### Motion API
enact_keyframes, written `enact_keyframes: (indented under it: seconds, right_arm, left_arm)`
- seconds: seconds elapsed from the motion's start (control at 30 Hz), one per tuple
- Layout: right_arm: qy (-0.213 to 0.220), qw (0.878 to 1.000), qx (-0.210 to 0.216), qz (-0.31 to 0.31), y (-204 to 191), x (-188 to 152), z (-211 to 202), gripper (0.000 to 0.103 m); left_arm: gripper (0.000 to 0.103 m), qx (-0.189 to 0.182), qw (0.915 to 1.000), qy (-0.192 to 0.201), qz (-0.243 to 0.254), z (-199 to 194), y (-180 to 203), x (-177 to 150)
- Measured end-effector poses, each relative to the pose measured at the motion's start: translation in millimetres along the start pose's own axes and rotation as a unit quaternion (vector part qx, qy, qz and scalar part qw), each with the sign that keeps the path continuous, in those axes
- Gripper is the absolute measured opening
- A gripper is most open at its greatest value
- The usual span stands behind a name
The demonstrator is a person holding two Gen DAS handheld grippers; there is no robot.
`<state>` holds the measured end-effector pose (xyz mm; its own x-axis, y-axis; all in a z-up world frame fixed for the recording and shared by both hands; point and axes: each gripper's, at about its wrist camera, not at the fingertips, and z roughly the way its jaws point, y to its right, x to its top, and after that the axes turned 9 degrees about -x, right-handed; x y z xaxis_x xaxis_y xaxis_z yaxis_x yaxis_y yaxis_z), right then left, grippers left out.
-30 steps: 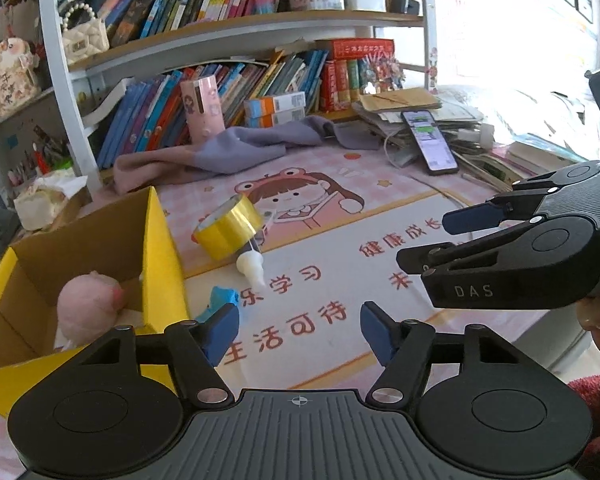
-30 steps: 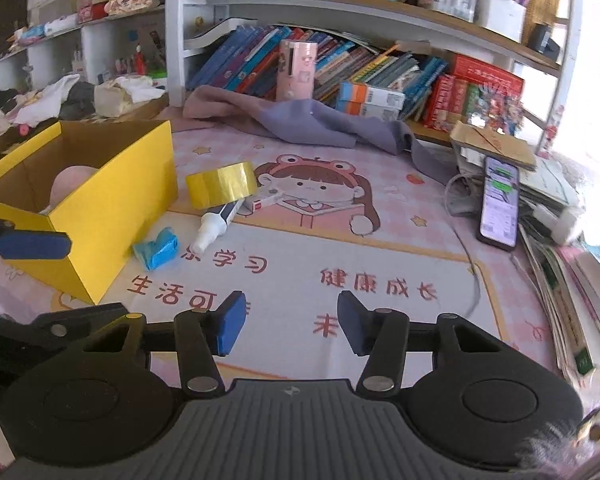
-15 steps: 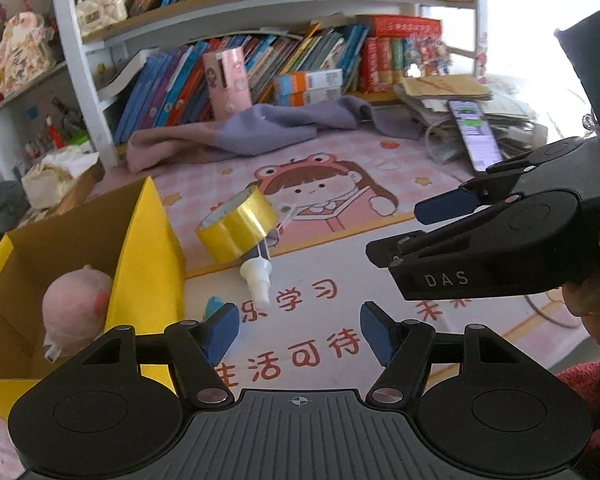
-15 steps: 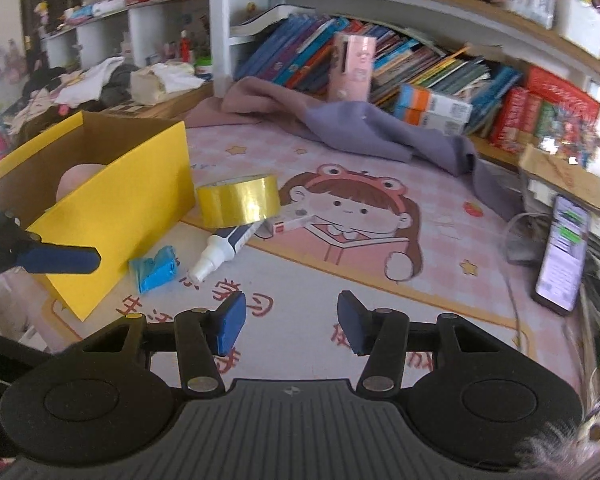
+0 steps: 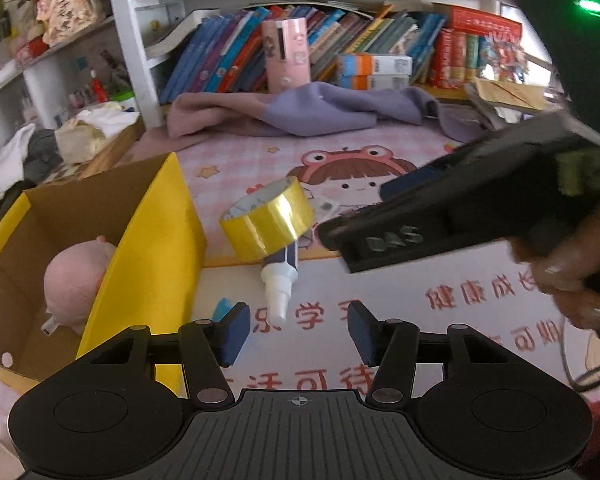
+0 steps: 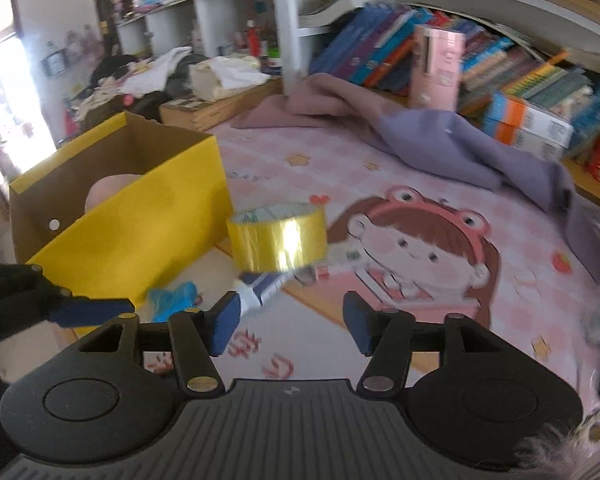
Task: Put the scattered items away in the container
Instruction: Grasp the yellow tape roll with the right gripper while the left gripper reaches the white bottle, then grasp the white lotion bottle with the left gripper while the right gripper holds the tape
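A yellow tape roll [image 5: 268, 220] [image 6: 278, 240] leans on a glue bottle [image 5: 280, 280] [image 6: 260, 288] with a white nozzle, on the pink mat. A small blue item [image 5: 221, 307] [image 6: 172, 298] lies beside the yellow cardboard box [image 5: 152, 248] [image 6: 132, 232], which holds a pink plush toy [image 5: 74, 280] [image 6: 108, 192]. My left gripper [image 5: 298, 332] hovers just short of the nozzle, its jaws closing with nothing between them. My right gripper [image 6: 291, 326] [image 5: 354, 213] is near the tape's right side, jaws opening and empty. One left finger [image 6: 96, 312] shows in the right wrist view.
A purple cloth [image 5: 320, 112] is heaped at the mat's far edge, below a pink carton [image 5: 286, 54] and rows of books [image 5: 220, 56]. A hand [image 5: 572, 276] holds the right gripper. Crumpled paper and clutter [image 5: 84, 132] sit behind the box.
Both grippers have moved closer to the tape roll and box. The left jaws have narrowed and the right jaws have widened a little. The right gripper has swung left across the left wrist view.
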<state>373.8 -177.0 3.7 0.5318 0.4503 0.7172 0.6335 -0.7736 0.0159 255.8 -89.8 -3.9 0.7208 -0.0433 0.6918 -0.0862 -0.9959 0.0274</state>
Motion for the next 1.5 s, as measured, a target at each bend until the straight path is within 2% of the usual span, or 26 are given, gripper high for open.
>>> enact_keyframes:
  seconds: [0.03, 0.07, 0.13, 0.2, 0.3, 0.57, 0.87, 0.97, 1.13, 1.33, 1.5]
  right_arm:
    - [-0.002, 1.000, 0.003, -0.007, 0, 5, 7, 0.066]
    - [-0.002, 1.000, 0.003, -0.014, 0, 9, 13, 0.075]
    - [-0.002, 0.999, 0.004, -0.032, -2, 16, 26, 0.079]
    - [-0.006, 0.999, 0.012, -0.049, -2, 22, 40, 0.088]
    - [-0.011, 0.997, 0.019, -0.069, -4, 29, 60, 0.093]
    - [-0.040, 0.992, 0.048, -0.108, -13, 44, 109, 0.094]
    - [-0.046, 0.988, 0.085, -0.121, -19, 47, 125, 0.090]
    - [-0.041, 0.991, 0.086, -0.097, -13, 50, 124, 0.089]
    - [0.000, 0.996, 0.094, -0.004, 22, 57, 92, 0.089]
    - [0.023, 0.998, 0.036, 0.039, 62, 52, 60, 0.089]
    - [0.038, 0.998, 0.004, 0.046, 82, 39, 38, 0.089]
  left_arm:
    - [0.053, 0.003, 1.0000, 0.000, -0.003, 1, 1, 1]
    - [0.053, 0.005, 1.0000, -0.002, -0.004, 2, 2, 1]
    - [0.054, 0.010, 0.9999, -0.007, -0.009, 4, 3, 1]
    - [0.056, 0.011, 0.9997, -0.013, -0.018, 7, 2, 1]
    - [0.057, 0.016, 0.9993, -0.021, -0.025, 12, 1, 4]
    - [0.059, 0.026, 0.9988, -0.035, -0.021, 27, 5, 11]
    - [0.059, 0.044, 0.9972, -0.043, -0.042, 56, -7, 25]
    - [0.059, 0.047, 0.9966, -0.049, -0.047, 67, -10, 28]
    - [0.057, 0.047, 0.9964, -0.056, -0.043, 82, -14, 34]
    - [0.048, 0.045, 0.9969, -0.058, -0.029, 102, -18, 44]
    - [0.045, 0.039, 0.9962, -0.069, -0.034, 114, -25, 48]
